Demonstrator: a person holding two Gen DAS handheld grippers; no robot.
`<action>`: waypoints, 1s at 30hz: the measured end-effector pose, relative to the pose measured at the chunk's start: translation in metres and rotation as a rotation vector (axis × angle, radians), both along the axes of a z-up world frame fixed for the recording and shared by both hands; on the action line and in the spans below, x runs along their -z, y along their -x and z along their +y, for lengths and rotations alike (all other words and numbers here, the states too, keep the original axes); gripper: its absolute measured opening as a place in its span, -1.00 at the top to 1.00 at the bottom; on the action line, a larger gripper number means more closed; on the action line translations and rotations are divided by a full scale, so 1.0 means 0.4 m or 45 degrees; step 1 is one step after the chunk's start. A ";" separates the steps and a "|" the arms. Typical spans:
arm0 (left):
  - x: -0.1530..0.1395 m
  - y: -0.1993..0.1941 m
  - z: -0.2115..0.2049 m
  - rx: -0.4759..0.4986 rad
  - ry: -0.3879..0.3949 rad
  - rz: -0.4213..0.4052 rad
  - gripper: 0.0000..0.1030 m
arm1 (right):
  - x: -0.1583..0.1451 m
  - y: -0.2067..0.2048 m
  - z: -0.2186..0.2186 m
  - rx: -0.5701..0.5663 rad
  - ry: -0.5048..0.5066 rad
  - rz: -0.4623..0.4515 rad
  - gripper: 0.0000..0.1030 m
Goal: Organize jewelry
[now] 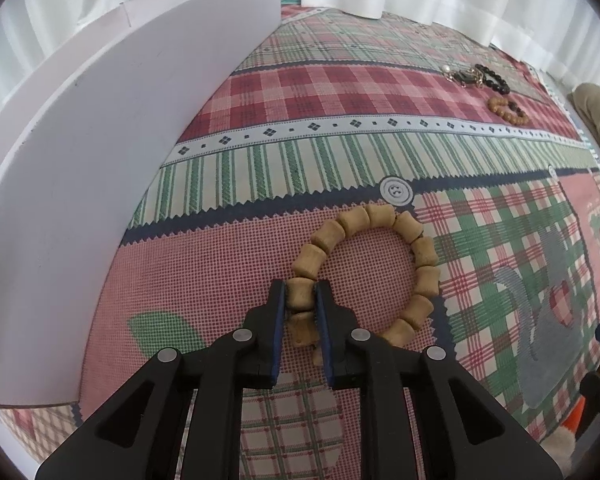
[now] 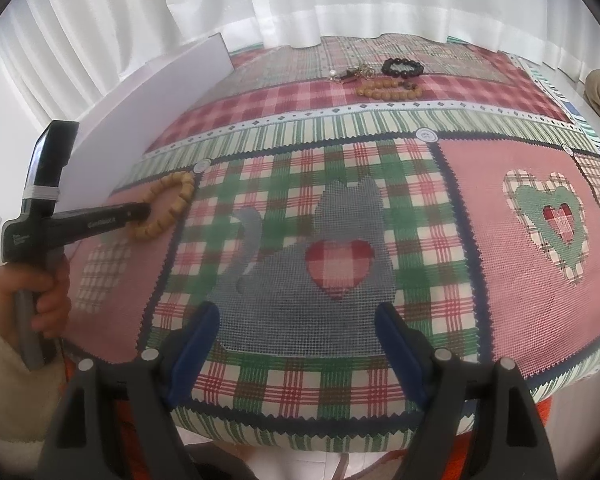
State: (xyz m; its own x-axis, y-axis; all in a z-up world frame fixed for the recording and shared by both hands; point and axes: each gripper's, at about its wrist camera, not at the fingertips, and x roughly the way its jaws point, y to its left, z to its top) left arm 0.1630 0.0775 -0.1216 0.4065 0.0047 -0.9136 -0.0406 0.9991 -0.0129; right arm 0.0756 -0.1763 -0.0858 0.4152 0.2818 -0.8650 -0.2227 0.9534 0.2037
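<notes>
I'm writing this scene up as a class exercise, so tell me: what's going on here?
A person is sorting jewelry on a patchwork cloth with two handheld grippers. The left gripper has its jaws shut on one bead of a pale bead bracelet lying beside a white box. The right gripper is open and holds nothing, over the cat patch. A black bracelet, a brown one and small gold pieces wait at the far end.

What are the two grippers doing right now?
Left gripper: closed on the wooden bead bracelet.
Right gripper: open, holding nothing, above the tablecloth.
</notes>
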 end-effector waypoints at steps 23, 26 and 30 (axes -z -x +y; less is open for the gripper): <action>-0.151 0.015 0.166 -0.141 0.303 -0.119 -0.24 | -0.013 -0.036 -0.060 0.080 -0.094 0.019 -0.58; -0.133 0.013 0.215 -0.199 0.339 -0.082 -0.24 | -0.005 -0.050 -0.084 0.124 -0.097 0.044 -0.58; -0.079 0.008 0.157 -0.111 0.295 -0.001 -0.21 | -0.030 -0.094 -0.113 0.119 -0.155 0.081 -0.58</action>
